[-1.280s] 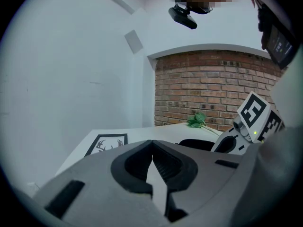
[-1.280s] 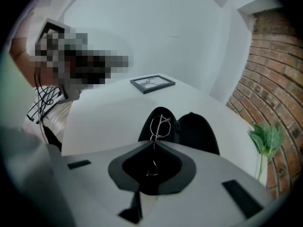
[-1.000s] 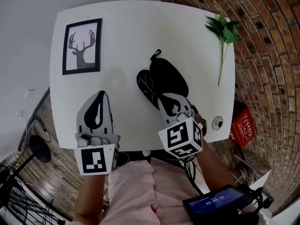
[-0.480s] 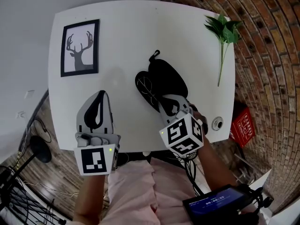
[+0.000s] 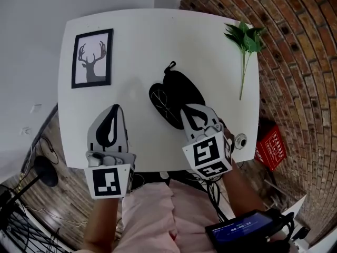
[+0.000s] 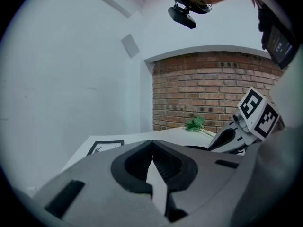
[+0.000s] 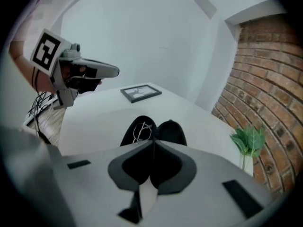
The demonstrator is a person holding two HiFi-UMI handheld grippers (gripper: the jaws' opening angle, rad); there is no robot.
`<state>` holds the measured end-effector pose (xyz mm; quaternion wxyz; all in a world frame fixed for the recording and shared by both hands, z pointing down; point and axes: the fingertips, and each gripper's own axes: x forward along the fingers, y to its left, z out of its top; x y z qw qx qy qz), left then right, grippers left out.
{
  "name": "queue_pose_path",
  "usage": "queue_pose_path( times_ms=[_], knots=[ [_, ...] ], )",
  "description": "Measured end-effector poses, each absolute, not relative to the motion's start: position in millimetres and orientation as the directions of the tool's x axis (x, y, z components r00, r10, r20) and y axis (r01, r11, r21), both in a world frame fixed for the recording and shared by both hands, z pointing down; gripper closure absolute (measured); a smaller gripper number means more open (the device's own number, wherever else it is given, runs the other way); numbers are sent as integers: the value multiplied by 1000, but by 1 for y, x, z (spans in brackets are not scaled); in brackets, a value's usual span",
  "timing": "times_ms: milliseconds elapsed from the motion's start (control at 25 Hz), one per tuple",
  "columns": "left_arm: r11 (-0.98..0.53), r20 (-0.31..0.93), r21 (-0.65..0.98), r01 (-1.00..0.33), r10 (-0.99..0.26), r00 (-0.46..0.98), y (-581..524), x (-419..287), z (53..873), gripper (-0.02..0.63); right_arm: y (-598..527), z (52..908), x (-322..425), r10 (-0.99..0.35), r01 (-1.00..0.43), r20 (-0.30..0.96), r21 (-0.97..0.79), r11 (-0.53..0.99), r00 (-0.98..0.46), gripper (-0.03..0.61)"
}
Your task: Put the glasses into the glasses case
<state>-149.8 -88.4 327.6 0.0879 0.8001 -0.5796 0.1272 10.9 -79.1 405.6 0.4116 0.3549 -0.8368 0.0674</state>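
Wire-rimmed glasses (image 5: 162,98) are lying folded in the left half of the open black oval glasses case (image 5: 184,87), and that case sits on the white table (image 5: 142,41) right in front of the right gripper (image 5: 188,112). From the right gripper view the case (image 7: 173,132) shows just past the tips, with the glasses (image 7: 140,130) a touch to their left. That gripper (image 7: 152,143) has its jaws pressed together, nothing between them. Over to the left gripper (image 5: 114,109): it hangs above the near part of the table, well to the left of the case, its jaws (image 6: 151,145) closed tip to tip and empty too. Beyond it stands a black-framed deer picture (image 5: 92,58), and far off past the right gripper lies a green leafy sprig (image 5: 243,38).
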Motion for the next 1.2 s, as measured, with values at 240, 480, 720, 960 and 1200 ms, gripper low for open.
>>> queue_pose_path(
  times_ms=[240,480,720,960,1200],
  knots=[
    [-323,230,-36,-946,-924,306,-66,-121,280,611,-76,333,36,-703,-757,547,178,628,-454,572],
    [-309,136,-108,-945,-946,294,-32,-88,222,612,-51,261,58,-807,-811,363,190,554,-466,572],
    [-269,54,-143,-953,-963,263,-4,-63,181,611,-22,214,80,-854,-838,244,200,507,-459,573],
    [-249,-3,-150,-957,-968,252,13,-46,158,611,0,188,91,-868,-845,173,204,494,-465,574],
    [-251,-29,-171,-953,-965,259,20,-33,146,612,10,177,94,-859,-838,133,190,511,-494,574]
  ],
)
